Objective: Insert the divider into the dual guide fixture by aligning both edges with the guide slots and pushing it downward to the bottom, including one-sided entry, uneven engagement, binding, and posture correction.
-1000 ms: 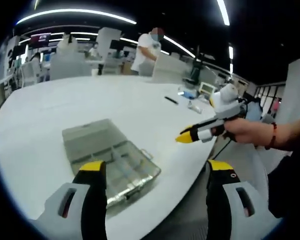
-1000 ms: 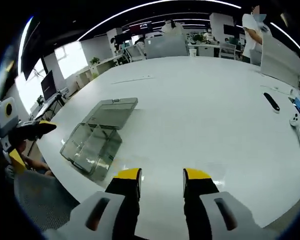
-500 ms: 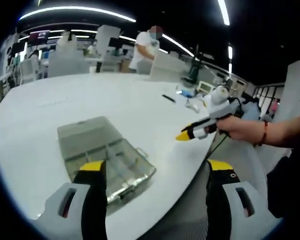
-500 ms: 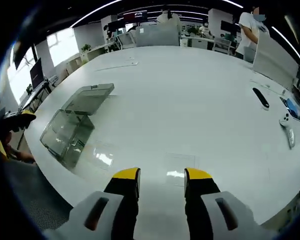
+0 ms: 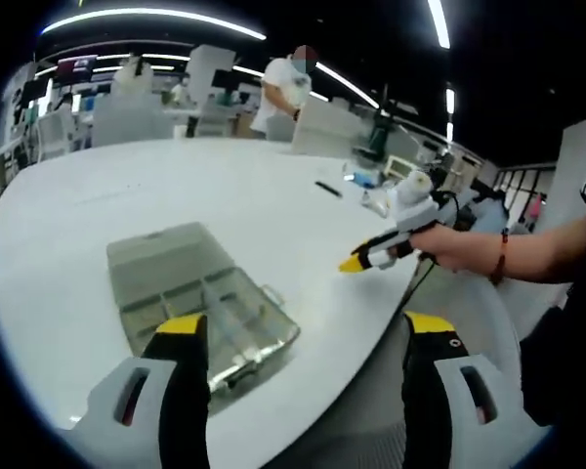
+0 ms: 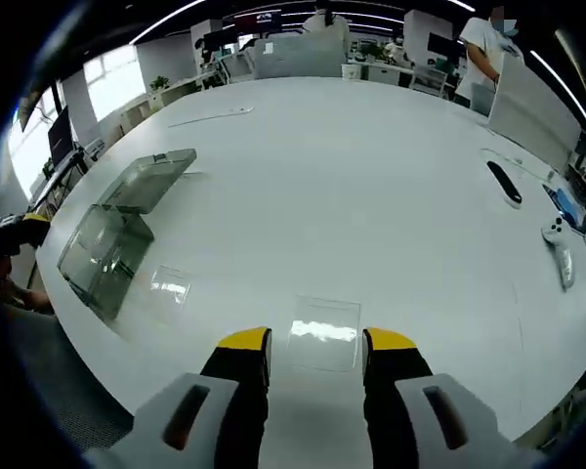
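Observation:
A clear plastic box (image 5: 200,308) with its lid folded open lies on the white table (image 5: 225,200), just beyond my left gripper (image 5: 303,337), whose jaws stand wide open and empty. A hand holds my right gripper (image 5: 356,262) low over the table's near edge, right of the box. In the right gripper view, a flat clear divider sheet (image 6: 324,332) lies on the table directly ahead of my right gripper (image 6: 317,344), which is open with nothing in it. A second small clear piece (image 6: 171,283) lies between that sheet and the box (image 6: 112,230).
A black remote (image 6: 503,182) and a white controller (image 6: 563,260) lie at the table's far right. A person (image 5: 283,93) stands beyond the table among white partitions. The table edge runs close under both grippers.
My right gripper has moved forward over the table, so the clear sheet now lies just ahead of its jaw tips. The box has slid left in that view. The left gripper has barely moved.

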Tool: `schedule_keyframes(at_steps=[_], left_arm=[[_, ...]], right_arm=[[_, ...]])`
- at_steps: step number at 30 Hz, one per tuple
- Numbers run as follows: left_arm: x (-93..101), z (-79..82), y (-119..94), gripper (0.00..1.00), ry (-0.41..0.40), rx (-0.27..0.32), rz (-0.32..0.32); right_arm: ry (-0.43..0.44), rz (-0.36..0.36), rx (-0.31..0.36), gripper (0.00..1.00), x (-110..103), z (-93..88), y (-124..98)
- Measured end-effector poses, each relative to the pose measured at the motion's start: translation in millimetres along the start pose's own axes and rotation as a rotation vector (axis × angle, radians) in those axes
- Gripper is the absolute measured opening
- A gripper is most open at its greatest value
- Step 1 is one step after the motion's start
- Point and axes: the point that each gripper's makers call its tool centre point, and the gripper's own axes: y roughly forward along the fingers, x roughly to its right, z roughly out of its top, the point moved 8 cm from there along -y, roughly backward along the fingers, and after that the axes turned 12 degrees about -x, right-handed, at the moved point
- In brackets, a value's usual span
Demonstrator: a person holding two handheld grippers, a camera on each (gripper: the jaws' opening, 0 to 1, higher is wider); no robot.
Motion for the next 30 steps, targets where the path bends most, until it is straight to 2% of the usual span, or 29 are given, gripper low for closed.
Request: schedule_keyframes(at_steps=[9,15,19,23,30], left_arm=[[0.7,-0.2,4.6,0.79,-0.004,-0.019,0.007],[3.0,0.6,6.9,0.79,0.009,-0.033,0.001],[1.8,1.2,8.6,0.79,0.004,-0.033,0.002],[2.7,3.4,9.8,0.79,0.013,-0.036,-0.008],[1.1,5.0,11.5,0.79,0.006,-0.033,-0.025]], right_arm=[[-0.008,-0.009,-0.028,0.34,4.5,-1.6,10.4],[-0.001,-0.013,-0.015,0.34,5.6,-0.4,11.3],[-0.009,-0.013,-0.027,0.29,2.7,-1.4,10.3],[-0.028,-0.011,-0.046,0.29,-1.3,-3.3,7.3],[-0.009,-0.002,-0.051,0.27,-6.4,-4.8,6.7]])
